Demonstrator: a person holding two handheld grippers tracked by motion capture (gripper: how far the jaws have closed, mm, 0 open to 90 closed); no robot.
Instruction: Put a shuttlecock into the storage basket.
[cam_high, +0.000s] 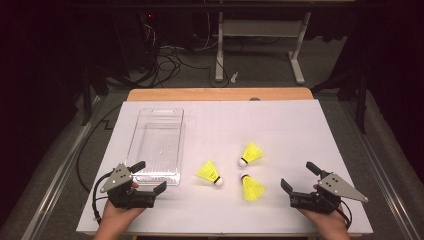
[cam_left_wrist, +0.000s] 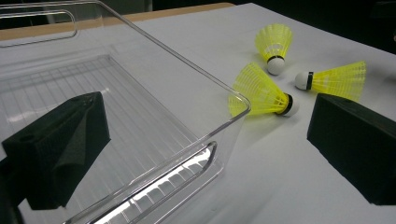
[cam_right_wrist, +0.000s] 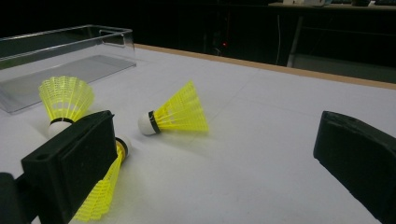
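Tongs: left tongs and right tongs both wide open, empty, at near worktop edge | shuttlecocks: three lie mid-worktop, between tongs, right of clear tray | advice: take nearest by cork end, gently, skirt crushes easily | tray: empty, approach over its long wall.

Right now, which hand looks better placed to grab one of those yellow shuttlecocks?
Probably the right gripper: its open jaws face the nearest shuttlecock, with bare table between. The left gripper, also open, sits at the clear tray corner, farther from any.
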